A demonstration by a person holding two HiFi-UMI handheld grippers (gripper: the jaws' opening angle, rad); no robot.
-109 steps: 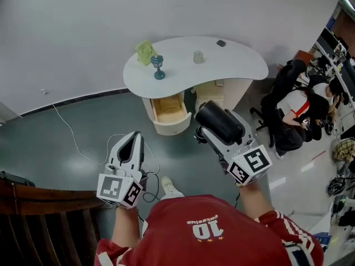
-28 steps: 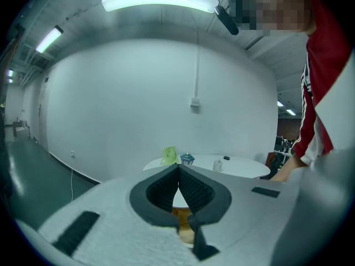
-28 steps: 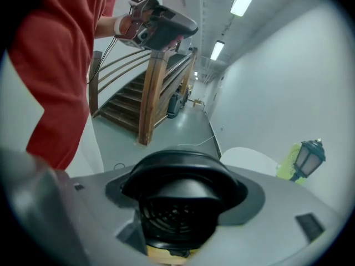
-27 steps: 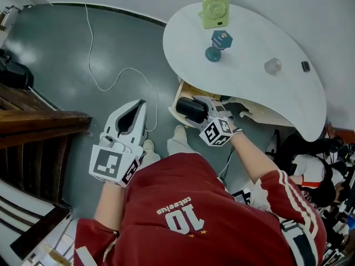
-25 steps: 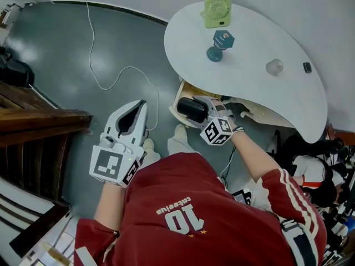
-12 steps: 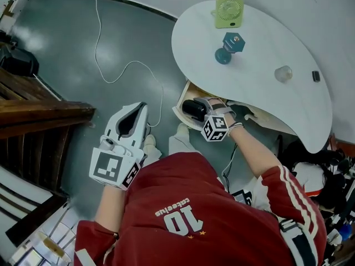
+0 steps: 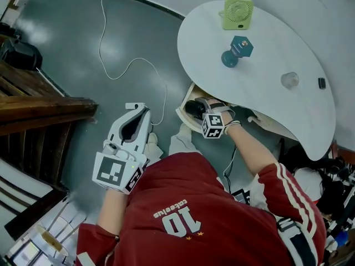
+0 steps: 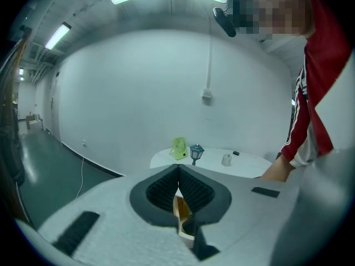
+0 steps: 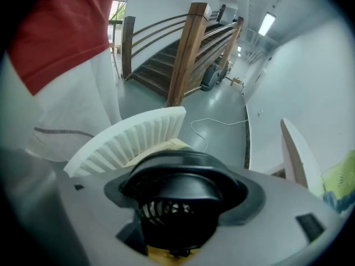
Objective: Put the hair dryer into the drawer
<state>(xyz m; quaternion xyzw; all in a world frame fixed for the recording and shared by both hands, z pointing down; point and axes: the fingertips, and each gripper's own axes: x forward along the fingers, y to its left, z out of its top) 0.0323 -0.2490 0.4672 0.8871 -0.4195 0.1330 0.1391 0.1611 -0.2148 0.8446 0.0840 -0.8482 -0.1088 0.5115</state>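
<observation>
The right gripper (image 7: 199, 107), clamped on the dryer (image 9: 175, 204), had sunk within the last second down into the mouth of the drawer (image 9: 130, 137), so only letting go seemed left, while the left gripper (image 7: 135, 112) hung pinched together on nothing.

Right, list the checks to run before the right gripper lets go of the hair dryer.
1. Drawer open: ok, its wooden inside shows.
2. Right gripper shut on the hair dryer: ok.
3. Hair dryer over the drawer opening: ok.
4. Hair dryer resting on the drawer bottom: cannot tell.
5. Left gripper shut, empty and away from the drawer: ok.
</observation>
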